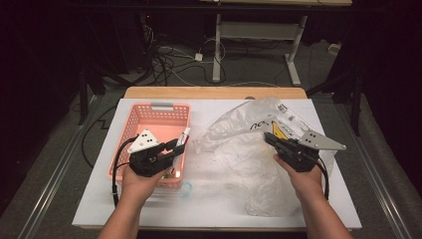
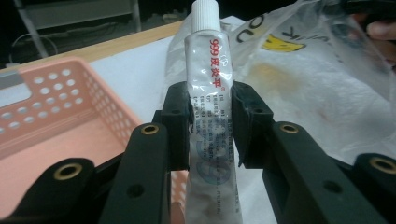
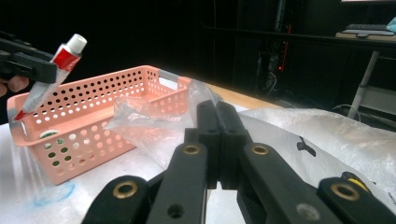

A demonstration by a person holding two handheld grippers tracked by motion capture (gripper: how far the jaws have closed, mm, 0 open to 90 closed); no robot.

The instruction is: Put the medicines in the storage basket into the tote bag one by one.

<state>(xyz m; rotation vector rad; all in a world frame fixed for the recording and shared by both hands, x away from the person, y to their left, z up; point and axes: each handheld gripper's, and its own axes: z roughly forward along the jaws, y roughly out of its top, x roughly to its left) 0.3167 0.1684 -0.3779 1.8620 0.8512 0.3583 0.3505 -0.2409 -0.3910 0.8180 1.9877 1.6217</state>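
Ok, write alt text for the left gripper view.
A white ointment tube with red lettering and a ridged white cap stands clamped between two black fingers of the left gripper. A pink perforated basket sits at left, a crumpled clear plastic bag at right.

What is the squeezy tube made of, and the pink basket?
Tube: looks like thin soft metal or plastic, white and shiny, because it creases and dents; its cap is ribbed plastic. Basket: looks like hard pink plastic, smooth, moulded with rows of round holes.

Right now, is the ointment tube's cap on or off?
On. The white ribbed cap sits on the tube, which the left gripper clamps at mid-body.
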